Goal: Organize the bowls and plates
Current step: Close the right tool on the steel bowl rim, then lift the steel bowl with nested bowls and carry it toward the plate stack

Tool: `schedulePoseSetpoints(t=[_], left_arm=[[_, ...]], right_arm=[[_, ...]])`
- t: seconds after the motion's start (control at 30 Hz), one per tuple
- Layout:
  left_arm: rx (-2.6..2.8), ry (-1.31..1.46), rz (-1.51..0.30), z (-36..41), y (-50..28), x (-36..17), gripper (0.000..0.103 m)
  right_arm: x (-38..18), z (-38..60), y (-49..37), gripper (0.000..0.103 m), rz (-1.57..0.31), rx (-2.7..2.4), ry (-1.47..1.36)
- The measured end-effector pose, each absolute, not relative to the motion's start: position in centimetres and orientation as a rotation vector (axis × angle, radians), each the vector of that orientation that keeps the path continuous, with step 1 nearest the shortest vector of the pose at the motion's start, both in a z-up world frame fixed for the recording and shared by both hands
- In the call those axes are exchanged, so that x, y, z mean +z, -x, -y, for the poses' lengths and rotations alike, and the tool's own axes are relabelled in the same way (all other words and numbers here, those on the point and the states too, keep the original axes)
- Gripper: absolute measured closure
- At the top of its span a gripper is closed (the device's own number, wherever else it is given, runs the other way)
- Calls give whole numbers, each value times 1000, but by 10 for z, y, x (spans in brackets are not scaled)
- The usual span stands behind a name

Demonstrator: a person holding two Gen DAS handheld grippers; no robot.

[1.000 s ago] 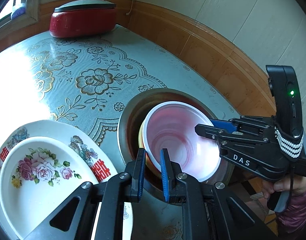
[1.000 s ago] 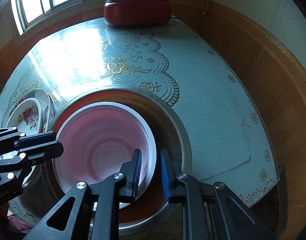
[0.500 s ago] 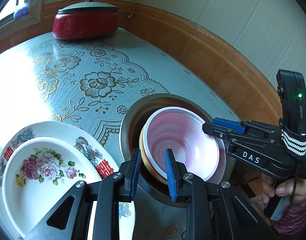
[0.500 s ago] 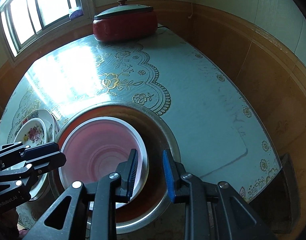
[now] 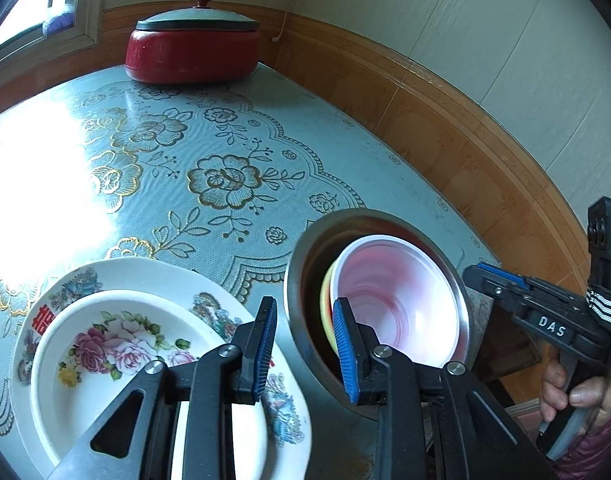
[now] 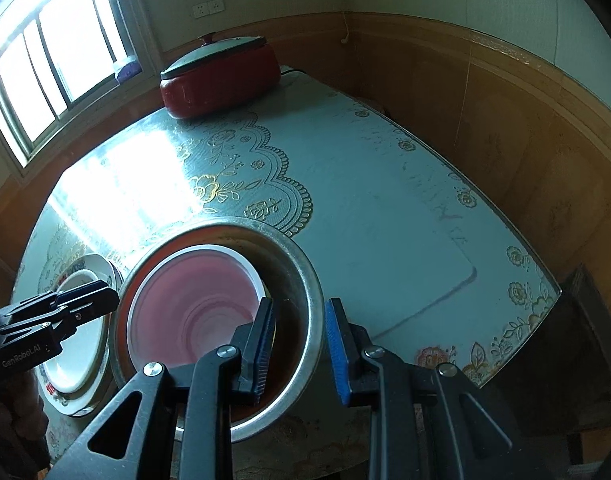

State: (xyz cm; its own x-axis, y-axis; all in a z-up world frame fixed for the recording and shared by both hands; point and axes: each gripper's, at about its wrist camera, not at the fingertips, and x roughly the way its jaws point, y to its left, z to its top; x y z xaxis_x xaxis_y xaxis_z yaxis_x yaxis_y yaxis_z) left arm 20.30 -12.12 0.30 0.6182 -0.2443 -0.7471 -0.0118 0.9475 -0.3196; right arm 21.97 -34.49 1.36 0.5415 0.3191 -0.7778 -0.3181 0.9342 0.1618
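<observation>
We note the left gripper [image 5: 305, 344] with jaws just opening, straddling the steel basin [image 5: 301, 280] rim. White bowl [image 5: 393, 300] inside; floral plates [image 5: 117, 344] beside on desk [image 5: 225, 152].

Daylight comes in through the window [image 6: 61, 76] at the upper left and burns a white glare patch onto the glossy surface [image 5: 389, 176] in both views, washing out its floral pattern there. The wood-panelled corner to the right is dimmer. Both fisheye frames bow straight lines strongly, darken to black at the corners, and stay fairly sharp elsewhere.
</observation>
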Motion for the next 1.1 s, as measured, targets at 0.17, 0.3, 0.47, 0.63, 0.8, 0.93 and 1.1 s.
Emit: schedulePoseSetpoints(t=[0.17, 0.3, 0.47, 0.63, 0.8, 0.93, 1.1], left_arm=[[-116, 300, -894, 113, -207, 5, 74], [-101, 300, -904, 108, -213, 2, 74], [-104, 285, -923, 108, -219, -4, 74], [-123, 264, -942, 114, -224, -8, 74], [-153, 232, -960, 125, -228, -12, 85], [-156, 207, -970, 139, -233, -15, 89], [-151, 201, -971, 151, -244, -15, 89]], right_arm=[[5, 369, -226, 78, -962, 388, -146], [-8, 378, -226, 78, -1014, 410, -224], [-23, 369, -228, 78, -1076, 448, -254], [-30, 358, -229, 78, -1084, 436, -199], [-24, 351, -231, 91, -1023, 423, -125], [-24, 352, -240, 92, -1004, 396, -110], [-25, 364, -258, 92, -996, 375, -136]])
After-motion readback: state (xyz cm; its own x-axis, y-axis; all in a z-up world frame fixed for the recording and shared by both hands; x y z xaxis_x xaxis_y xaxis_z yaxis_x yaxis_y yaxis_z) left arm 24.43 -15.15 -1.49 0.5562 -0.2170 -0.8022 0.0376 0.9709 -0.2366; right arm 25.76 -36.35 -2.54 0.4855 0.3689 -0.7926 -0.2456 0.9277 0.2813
